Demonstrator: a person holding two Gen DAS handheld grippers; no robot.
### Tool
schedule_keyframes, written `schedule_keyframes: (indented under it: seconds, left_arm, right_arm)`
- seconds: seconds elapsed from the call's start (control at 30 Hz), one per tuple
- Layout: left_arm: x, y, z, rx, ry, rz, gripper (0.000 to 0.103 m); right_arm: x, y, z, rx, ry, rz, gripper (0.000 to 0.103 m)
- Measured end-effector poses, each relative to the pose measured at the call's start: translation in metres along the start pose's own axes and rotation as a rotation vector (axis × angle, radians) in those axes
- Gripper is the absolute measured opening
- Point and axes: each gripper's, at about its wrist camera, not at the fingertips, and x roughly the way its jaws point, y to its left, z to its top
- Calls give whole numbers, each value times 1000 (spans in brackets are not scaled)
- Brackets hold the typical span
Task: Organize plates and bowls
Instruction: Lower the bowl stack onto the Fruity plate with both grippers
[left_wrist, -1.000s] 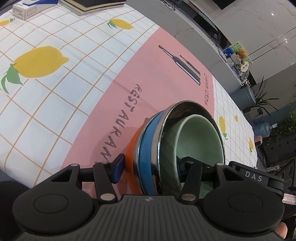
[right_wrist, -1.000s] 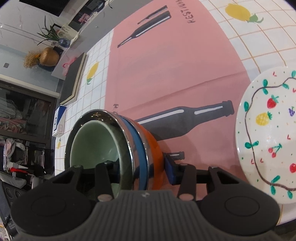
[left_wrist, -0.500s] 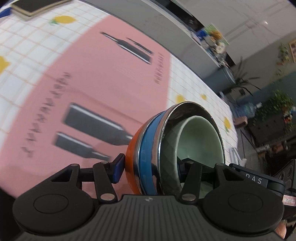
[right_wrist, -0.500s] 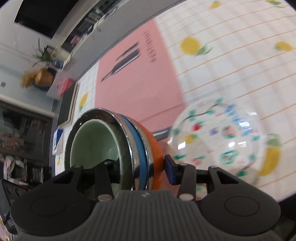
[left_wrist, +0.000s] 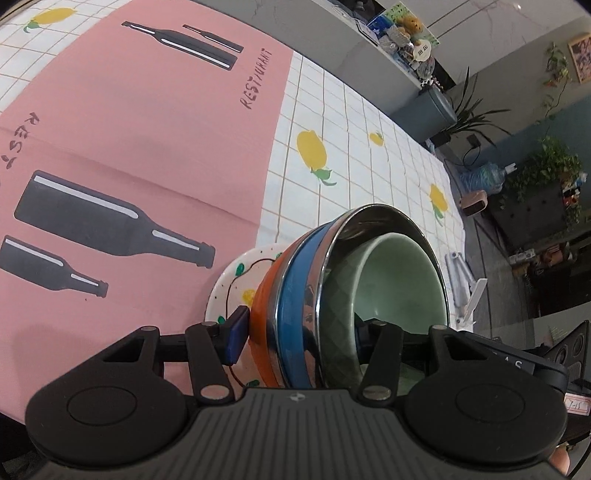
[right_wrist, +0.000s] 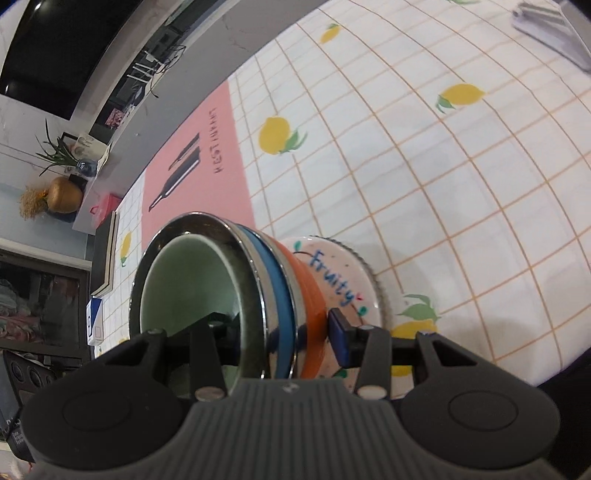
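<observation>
Both grippers, left gripper (left_wrist: 301, 341) and right gripper (right_wrist: 280, 334), pinch my nested bowl stack (left_wrist: 332, 295) by its rim.

Tilted on its side, the stack, a green bowl (right_wrist: 188, 284) innermost, hangs just over the fruit-patterned plate (right_wrist: 343, 273) near the tabletop (right_wrist: 443, 184) front edge.

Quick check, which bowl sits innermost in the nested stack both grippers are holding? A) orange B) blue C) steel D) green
D: the green bowl lies inside the steel bowl, with the blue bowl and the orange bowl outside it; the left gripper and right gripper each clamp the stack's rim, over the fruit plate.
</observation>
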Motion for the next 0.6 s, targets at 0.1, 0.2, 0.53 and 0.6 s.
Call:
schedule_keyframes:
  seconds: [0.1, 0.2, 0.53, 0.6]
  left_arm:
    - [1, 2, -3, -7, -6, 3, 59]
    - [3, 3, -6, -11, -4, 4, 59]
    - [6, 3, -7, -16, -3, 3, 59]
    - [6, 3, -7, -10, -4, 1, 59]
  right_arm:
    - [1, -4, 0, -4, 10, 8, 43]
    - [3, -4, 1, -19, 13, 7, 43]
    - [5, -6, -2, -29, 13, 4, 43]
    - [5, -5, -3, -38, 10, 2, 44]
